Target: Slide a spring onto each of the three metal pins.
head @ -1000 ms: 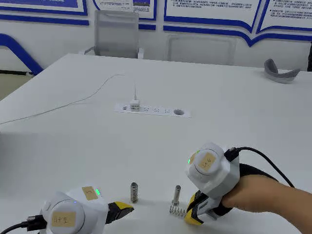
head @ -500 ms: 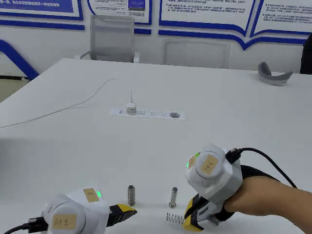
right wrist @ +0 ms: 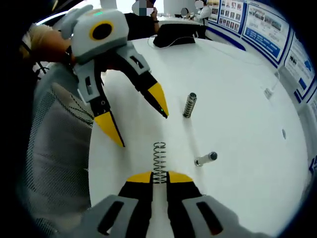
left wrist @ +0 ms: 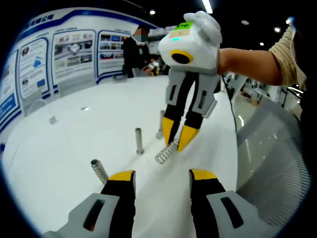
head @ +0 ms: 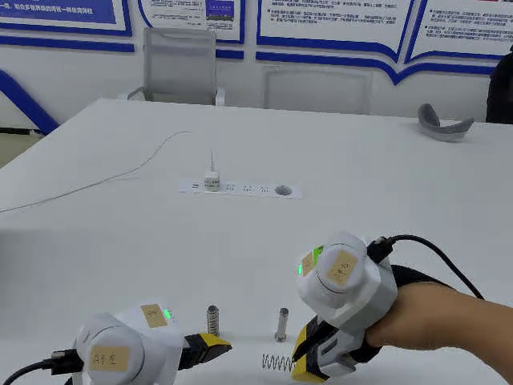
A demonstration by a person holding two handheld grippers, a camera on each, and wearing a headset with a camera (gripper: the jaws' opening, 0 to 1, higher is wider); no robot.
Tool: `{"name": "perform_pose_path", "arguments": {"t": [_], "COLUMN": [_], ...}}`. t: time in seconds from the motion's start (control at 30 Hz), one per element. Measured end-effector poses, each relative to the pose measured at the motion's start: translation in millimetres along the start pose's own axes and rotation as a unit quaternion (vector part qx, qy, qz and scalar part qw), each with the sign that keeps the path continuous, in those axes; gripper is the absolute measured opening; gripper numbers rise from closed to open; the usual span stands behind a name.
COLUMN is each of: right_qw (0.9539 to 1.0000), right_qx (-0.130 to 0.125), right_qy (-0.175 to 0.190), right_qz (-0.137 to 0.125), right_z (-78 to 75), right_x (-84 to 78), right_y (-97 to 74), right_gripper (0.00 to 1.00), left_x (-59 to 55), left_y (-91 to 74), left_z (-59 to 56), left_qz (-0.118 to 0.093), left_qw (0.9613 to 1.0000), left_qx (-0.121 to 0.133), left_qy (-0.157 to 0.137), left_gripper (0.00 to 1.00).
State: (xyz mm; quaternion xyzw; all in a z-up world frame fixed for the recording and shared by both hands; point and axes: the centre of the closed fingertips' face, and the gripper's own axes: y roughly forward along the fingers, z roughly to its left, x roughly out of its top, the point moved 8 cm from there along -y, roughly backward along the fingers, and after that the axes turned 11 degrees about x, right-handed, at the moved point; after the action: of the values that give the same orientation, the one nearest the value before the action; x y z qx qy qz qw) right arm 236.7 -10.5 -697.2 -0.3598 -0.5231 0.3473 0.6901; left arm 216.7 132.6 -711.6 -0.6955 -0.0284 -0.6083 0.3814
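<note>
The right gripper (right wrist: pixel 158 177) pinches one end of a spring (right wrist: pixel 158 161). A second ago the spring lay against the foot of the bare pin (head: pixel 281 323); it is now drawn clear of it, near the front edge of the tabletop (head: pixel 337 152). The left gripper (left wrist: pixel 161 176) waits open and empty beside the loaded pin (head: pixel 212 319), which already wears its coil. The pickup looks secured, and threading the bare pin comes next.

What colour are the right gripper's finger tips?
Yellow; fingers show best in left gripper view.
</note>
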Motion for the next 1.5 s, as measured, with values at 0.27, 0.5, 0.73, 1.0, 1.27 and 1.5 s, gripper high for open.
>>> {"name": "perform_pose_path", "arguments": {"t": [0.27, 0.5, 0.73, 1.0, 1.27, 1.5], "right_qw": [0.9998, 0.9991, 0.9983, 0.9973, 0.9965, 0.9957], "right_qx": [0.005, 0.015, 0.024, 0.029, 0.033, 0.036], "right_qy": [-0.019, -0.038, -0.053, -0.067, -0.077, -0.085], "right_qz": [-0.004, -0.005, -0.004, 0.001, 0.007, 0.01], "right_z": [3.5, 8.2, 12.3, 14.9, 17.0, 19.7], "right_x": [5.8, 9.7, 12.7, 14.2, 14.9, 15.9], "right_y": [-2.6, -2.3, -2.1, -1.2, -1.3, -1.4], "right_gripper": [0.12, 0.12, 0.12, 0.12, 0.12, 0.12], "left_x": [4.0, 6.8, 8.1, 9.1, 8.7, 8.0], "left_y": [3.0, 3.9, 4.5, 5.4, 6.3, 7.2], "left_z": [-3.0, -5.7, -8.6, -12.0, -14.5, -16.2], "left_qz": [-0.003, -0.006, -0.009, -0.011, -0.01, -0.008], "left_qw": [0.9999, 0.9996, 0.9991, 0.9982, 0.9972, 0.9963], "left_qx": [-0.011, -0.019, -0.027, -0.035, -0.041, -0.047], "left_qy": [0.009, 0.019, 0.032, 0.047, 0.061, 0.072], "left_gripper": [0.4, 0.36, 0.3, 0.25, 0.19, 0.15]}}
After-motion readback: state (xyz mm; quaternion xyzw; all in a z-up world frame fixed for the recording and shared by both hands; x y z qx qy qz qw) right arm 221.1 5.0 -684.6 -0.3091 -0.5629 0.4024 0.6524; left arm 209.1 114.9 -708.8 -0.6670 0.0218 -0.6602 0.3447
